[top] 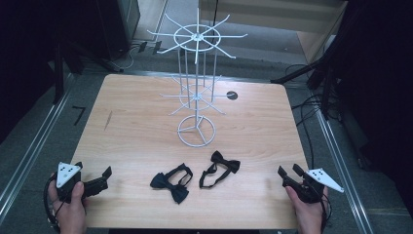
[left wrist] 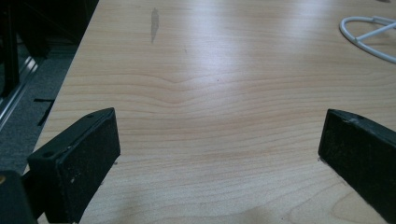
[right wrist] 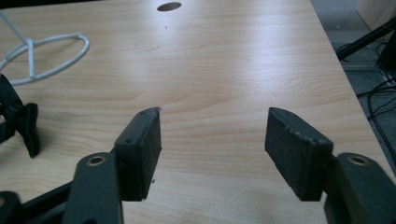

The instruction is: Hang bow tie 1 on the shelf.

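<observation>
fingers of left gripper (left wrist: 219,154) and right gripper (right wrist: 212,149) released; no writing legible.

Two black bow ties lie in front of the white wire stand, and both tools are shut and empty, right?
Not quite. The two bow ties do lie in front of the wire stand, but both tools, left and right, are open and empty; each gripper view shows jaws wide apart.

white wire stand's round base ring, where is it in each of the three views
High view: the base ring sits mid-table, behind the two bow ties.
Left gripper view: only an arc of it shows, at the top right corner.
Right gripper view: it lies at the upper left, beyond the right bow tie.
Shared landmark: the wooden table, whose dark round hole also appears in the right gripper view.
</observation>
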Available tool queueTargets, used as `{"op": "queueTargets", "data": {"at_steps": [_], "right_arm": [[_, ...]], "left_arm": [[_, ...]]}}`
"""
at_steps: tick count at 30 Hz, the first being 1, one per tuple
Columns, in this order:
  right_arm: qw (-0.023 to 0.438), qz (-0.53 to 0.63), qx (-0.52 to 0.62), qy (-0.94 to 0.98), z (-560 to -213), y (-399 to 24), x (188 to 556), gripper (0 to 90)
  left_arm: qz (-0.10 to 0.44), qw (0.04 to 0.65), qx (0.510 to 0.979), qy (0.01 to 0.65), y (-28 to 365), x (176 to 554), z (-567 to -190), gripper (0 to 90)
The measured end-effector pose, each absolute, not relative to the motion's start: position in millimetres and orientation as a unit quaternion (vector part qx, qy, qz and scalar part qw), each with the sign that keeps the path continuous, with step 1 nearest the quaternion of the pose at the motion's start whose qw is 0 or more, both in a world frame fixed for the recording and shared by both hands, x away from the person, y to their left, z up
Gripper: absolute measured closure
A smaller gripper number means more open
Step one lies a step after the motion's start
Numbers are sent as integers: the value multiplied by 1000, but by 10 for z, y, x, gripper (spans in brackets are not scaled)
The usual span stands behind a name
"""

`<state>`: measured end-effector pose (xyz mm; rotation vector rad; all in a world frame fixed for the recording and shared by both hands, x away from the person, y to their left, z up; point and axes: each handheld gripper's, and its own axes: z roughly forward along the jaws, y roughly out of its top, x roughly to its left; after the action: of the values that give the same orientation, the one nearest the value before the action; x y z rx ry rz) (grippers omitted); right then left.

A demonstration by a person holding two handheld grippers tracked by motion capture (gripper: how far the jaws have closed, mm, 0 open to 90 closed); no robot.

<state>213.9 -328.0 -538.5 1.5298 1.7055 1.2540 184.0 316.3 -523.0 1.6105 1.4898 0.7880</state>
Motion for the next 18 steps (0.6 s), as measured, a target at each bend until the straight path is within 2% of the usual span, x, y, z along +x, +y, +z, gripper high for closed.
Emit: {"op": "queueTargets", "data": {"at_steps": [10, 18], "right_arm": [[272, 469, 555, 631, -5299, -3074, 2096, 453], [257, 489, 535, 639, -5201, -2860, 2042, 486]], "left_arm": [[308, 396, 634, 589, 3163, 1840, -5231, 0], [305, 394, 637, 589, 3153, 1855, -5232, 0]]}}
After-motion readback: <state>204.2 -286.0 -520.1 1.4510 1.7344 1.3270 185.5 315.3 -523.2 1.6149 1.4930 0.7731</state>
